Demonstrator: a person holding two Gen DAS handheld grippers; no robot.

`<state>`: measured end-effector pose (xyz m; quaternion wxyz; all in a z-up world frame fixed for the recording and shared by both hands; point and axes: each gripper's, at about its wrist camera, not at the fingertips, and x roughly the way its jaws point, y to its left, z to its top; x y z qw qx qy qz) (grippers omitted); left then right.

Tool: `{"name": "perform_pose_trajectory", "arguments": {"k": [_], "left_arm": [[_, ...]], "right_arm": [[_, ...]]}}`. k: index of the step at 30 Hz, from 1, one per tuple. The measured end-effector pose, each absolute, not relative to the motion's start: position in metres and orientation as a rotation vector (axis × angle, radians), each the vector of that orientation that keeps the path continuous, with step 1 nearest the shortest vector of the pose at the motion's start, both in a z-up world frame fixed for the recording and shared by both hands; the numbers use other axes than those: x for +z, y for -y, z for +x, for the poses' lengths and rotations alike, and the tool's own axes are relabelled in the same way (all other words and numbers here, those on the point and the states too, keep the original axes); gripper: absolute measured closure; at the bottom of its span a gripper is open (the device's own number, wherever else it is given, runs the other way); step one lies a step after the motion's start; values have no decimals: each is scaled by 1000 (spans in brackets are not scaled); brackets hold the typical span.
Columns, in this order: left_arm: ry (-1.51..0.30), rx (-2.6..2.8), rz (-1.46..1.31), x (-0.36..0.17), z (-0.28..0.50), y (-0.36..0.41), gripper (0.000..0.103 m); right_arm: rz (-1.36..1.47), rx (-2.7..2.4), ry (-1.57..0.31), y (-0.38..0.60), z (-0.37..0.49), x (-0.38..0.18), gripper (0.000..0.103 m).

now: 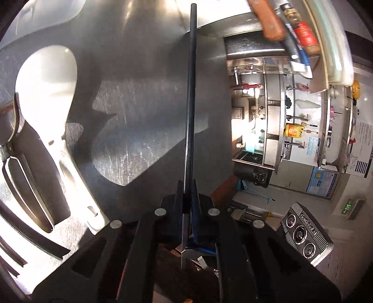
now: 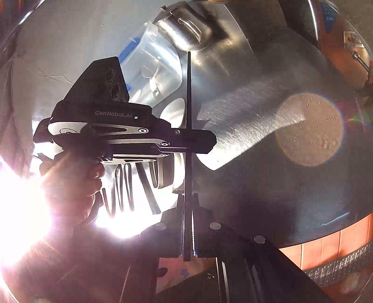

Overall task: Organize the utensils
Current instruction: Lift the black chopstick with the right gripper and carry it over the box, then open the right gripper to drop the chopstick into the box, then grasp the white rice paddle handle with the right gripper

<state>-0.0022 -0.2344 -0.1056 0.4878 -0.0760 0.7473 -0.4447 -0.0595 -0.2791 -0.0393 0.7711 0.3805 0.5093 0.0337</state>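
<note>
Plainly, the move ahead turns on how the thin black chopstick [image 1: 191,93] sits between our two tools. The left tool [image 1: 187,198] is clamped narrow on it, and in the left wrist view the stick runs straight up from the jaws, its long axis crossing the fingers rather than following them. The right tool [image 2: 187,207] is likewise pinched shut on a black stick, which rises from its jaws in line with the fingers. In the right wrist view the left tool crosses that stick at right angles about halfway up. We cannot tell whether this is one chopstick held twice or a pair pressed together. Either way, it is lifted off the brushed steel bench [image 1: 144,105] and touches nothing else. A white plastic spoon [image 1: 46,88] lies flat on the bench to the left of the stick, well apart from it. The white-rimmed holder [image 1: 335,58], with its wooden-handled knives [image 1: 271,21], lies up and to the right of the left tool, beyond the stick's far tip. We judge that the left tool is the nearer to that holder. One tool must let go before the other can swing the stick end-first toward a slot.
</note>
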Motion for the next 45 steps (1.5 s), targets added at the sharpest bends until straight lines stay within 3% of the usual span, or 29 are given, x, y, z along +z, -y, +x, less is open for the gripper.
{"name": "perform_pose_trajectory", "arguments": {"k": [8, 13, 18, 24, 27, 31, 32, 33, 35, 40, 43, 45], "left_arm": [[-1414, -1182, -309, 38, 81, 184, 98], [-1316, -1022, -332, 69, 183, 131, 98], [-1455, -824, -347, 9, 273, 107, 98], [-1724, -713, -351, -101, 310, 111, 98], [-1825, -671, -316, -136, 311, 114, 98], [-1872, -613, -195, -150, 307, 123, 95], [-1855, -611, -173, -148, 307, 123, 84], [-1821, -616, -155, -139, 305, 123, 58], [-1702, -674, -157, -113, 301, 122, 20], [-1445, -814, -173, -24, 263, 113, 19], [-1275, -955, -175, 31, 212, 102, 17], [-1213, -1046, -178, 54, 177, 98, 8]], "right_arm": [[517, 213, -936, 266, 37, 73, 96], [423, 319, -960, 237, 157, 88, 96], [391, 298, -1125, 206, 254, 34, 95], [365, 207, -1384, 193, 299, -46, 96], [346, 163, -1449, 197, 303, -59, 99], [374, 121, -1406, 215, 290, -45, 91], [362, 133, -1367, 218, 279, -32, 89], [340, 144, -1325, 219, 265, -17, 85], [296, 171, -1243, 222, 227, 16, 59], [220, 167, -1175, 228, 111, 39, 57], [151, 87, -1295, 222, 62, -4, 57], [148, 54, -1387, 215, 39, -42, 57]]}}
